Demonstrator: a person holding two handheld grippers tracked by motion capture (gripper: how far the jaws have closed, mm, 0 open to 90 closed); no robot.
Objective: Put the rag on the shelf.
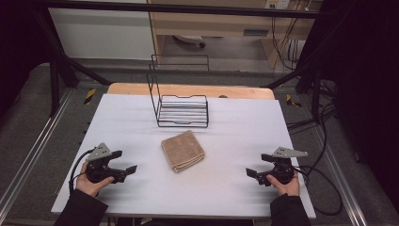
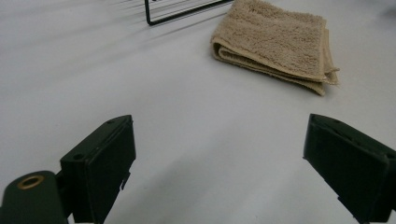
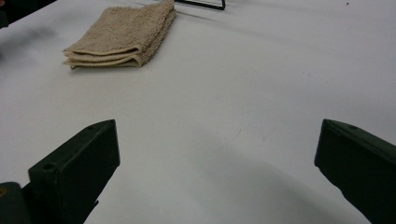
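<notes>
While the folded beige terry towel (image 1: 182, 150) lies mid-table before the black wire rack (image 1: 181, 110), the left gripper (image 1: 123, 162) and right gripper (image 1: 258, 165) flank it, well apart, jaws spread and empty.

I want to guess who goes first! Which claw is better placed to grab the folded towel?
It's close, but probably the left claw. In the high view it sits slightly nearer the towel than the right claw. Both are open and empty, aimed toward it over bare table.
</notes>
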